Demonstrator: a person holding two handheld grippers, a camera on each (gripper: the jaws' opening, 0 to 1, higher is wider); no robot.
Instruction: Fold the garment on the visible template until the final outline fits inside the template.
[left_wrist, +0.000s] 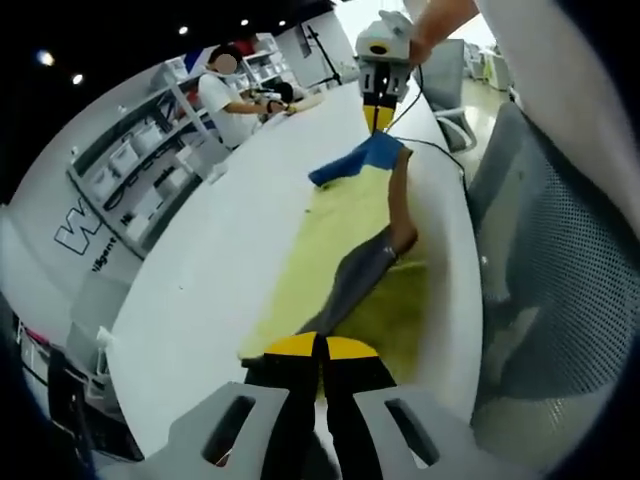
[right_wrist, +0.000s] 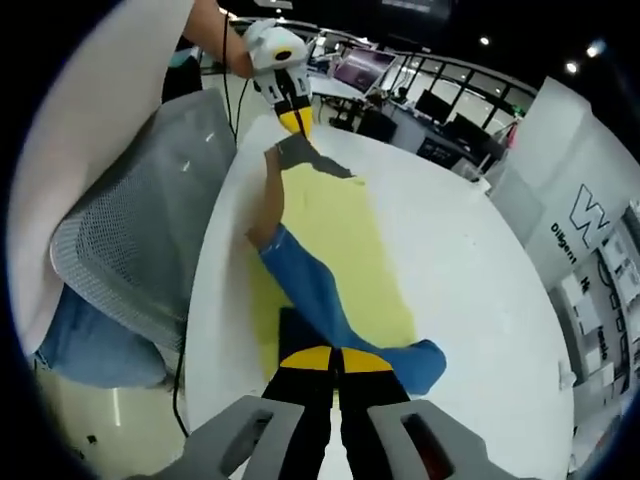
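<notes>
Garment (right_wrist: 305, 285) is lying stretched lengthwise over the yellow-green template (right_wrist: 350, 255) on the white bench (right_wrist: 470, 290): a narrow piece, blue at one end, brown in the middle, grey at the other. The right gripper (right_wrist: 335, 357) is pinching the blue end with its yellow-tipped jaws pressed together; the left gripper (left_wrist: 318, 347) is pinching the grey end likewise. A grey mesh chair (right_wrist: 135, 260) is standing just beside the bench. On the wall a large "W" (right_wrist: 590, 215) is showing above smaller lettering too blurred to read fully.
</notes>
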